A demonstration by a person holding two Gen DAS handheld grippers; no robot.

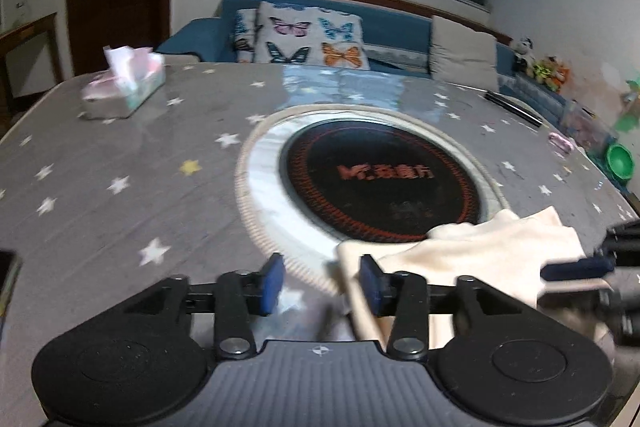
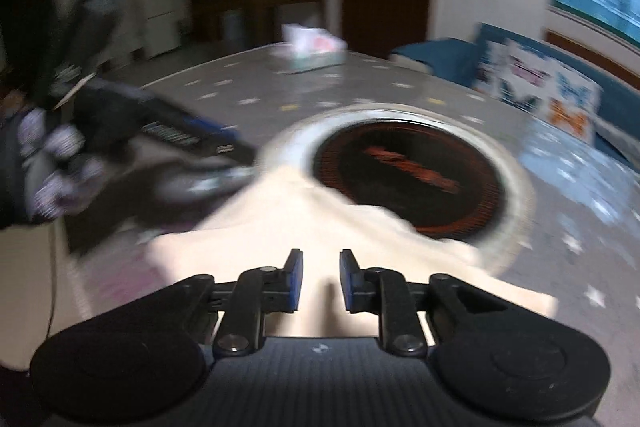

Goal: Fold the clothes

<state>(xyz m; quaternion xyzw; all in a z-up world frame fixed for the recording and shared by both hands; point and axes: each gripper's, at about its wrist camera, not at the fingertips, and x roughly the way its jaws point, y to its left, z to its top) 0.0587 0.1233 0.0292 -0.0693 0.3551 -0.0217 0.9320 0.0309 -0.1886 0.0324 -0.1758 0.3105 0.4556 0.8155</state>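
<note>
A cream cloth [image 1: 484,251] lies bunched on the grey star-patterned table [image 1: 120,155], at the near right edge of the round black cooktop [image 1: 380,183]. My left gripper [image 1: 322,283] is open, its fingers wide apart; the cloth's left edge lies by the right finger [image 1: 370,285], not between the pads. In the right wrist view the cloth [image 2: 304,223] spreads under my right gripper [image 2: 320,279], which is open just above it. The left gripper [image 2: 224,155] shows there blurred, at the cloth's far left corner. The right gripper's blue tip [image 1: 576,267] shows at the cloth's right edge.
A tissue box [image 1: 128,83] stands at the table's far left. A green bowl [image 1: 620,161] and small items sit at the far right edge. A blue sofa with butterfly cushions [image 1: 312,39] lies beyond the table. A gloved hand [image 2: 44,163] holds the left gripper.
</note>
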